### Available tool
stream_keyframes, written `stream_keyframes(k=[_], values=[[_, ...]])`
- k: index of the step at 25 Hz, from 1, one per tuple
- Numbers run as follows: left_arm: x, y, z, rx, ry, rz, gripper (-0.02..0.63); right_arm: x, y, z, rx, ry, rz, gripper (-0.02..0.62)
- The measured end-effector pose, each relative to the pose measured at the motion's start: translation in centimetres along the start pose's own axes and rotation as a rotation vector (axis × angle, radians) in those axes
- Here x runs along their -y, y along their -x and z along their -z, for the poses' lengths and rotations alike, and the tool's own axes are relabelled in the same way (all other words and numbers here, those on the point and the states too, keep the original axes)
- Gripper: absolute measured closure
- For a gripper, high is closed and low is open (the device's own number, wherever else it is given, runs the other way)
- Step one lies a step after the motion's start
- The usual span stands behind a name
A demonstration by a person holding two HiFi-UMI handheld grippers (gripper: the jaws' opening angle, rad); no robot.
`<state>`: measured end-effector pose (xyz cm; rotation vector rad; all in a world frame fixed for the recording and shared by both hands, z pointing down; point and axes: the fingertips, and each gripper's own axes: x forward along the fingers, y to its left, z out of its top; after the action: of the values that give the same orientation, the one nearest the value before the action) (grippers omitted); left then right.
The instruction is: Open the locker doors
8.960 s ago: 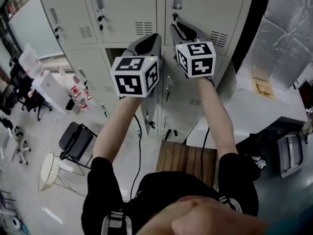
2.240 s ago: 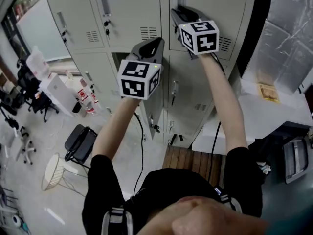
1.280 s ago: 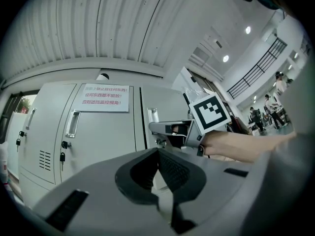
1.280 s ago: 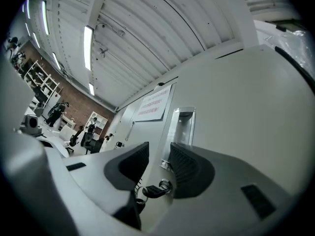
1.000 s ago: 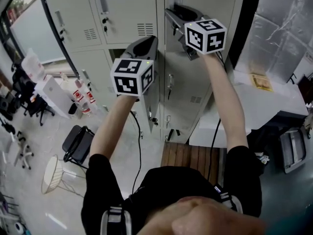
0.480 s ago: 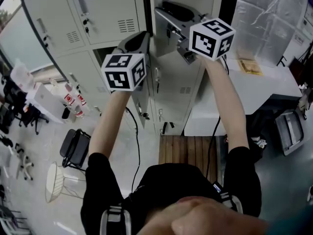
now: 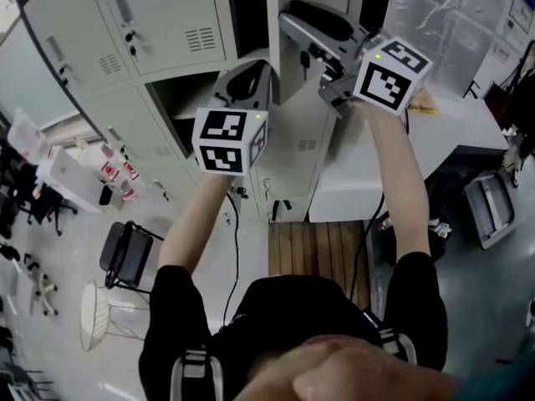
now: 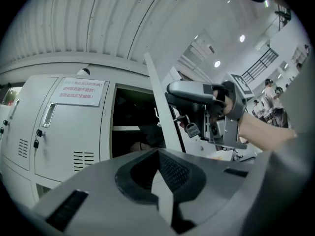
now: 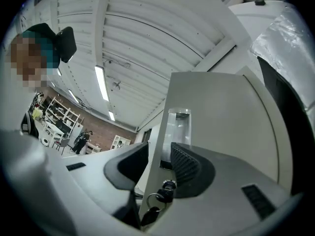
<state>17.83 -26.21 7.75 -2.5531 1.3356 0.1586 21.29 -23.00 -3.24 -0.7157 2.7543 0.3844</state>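
Right tool (image 7: 294,23), top centre of the head view: clamped on the free edge of the upper door (image 7: 281,61), swung well out. Left tool (image 7: 249,73) below it, beside a second dark opening (image 7: 180,98). Left gripper view: pressed together on the thin pale edge of a lower door (image 8: 164,200). Right gripper view: pinching the upper door just above its keys (image 9: 158,198). By judgement, two doors open; shut doors (image 7: 159,23) at upper left remaining
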Motion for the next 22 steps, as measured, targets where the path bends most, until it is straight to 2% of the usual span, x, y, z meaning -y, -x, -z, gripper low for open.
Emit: stream_keyframes(k=[3, 7, 11, 22], values=[[1.8, 0.3, 0.0, 0.019, 0.028, 0.031, 0.597, -0.2, 1.6, -0.6, 0.019, -0.003, 0.009, 0.453], [4.7, 0.5, -0.4, 0.027, 0.055, 0.121, 0.597, -0.3, 3.9, -1.5, 0.029, 0.015, 0.031, 0.454], [8.0, 0.5, -0.8, 0.045, 0.059, 0.198, 0.597, -0.2, 6.3, -2.1, 0.005, 0.073, 0.083, 0.453], [13.3, -0.6, -0.5, 0.042, 0.105, 0.327, 0.597, 0.4, 11.2, -3.3, 0.015, 0.137, 0.155, 0.446]])
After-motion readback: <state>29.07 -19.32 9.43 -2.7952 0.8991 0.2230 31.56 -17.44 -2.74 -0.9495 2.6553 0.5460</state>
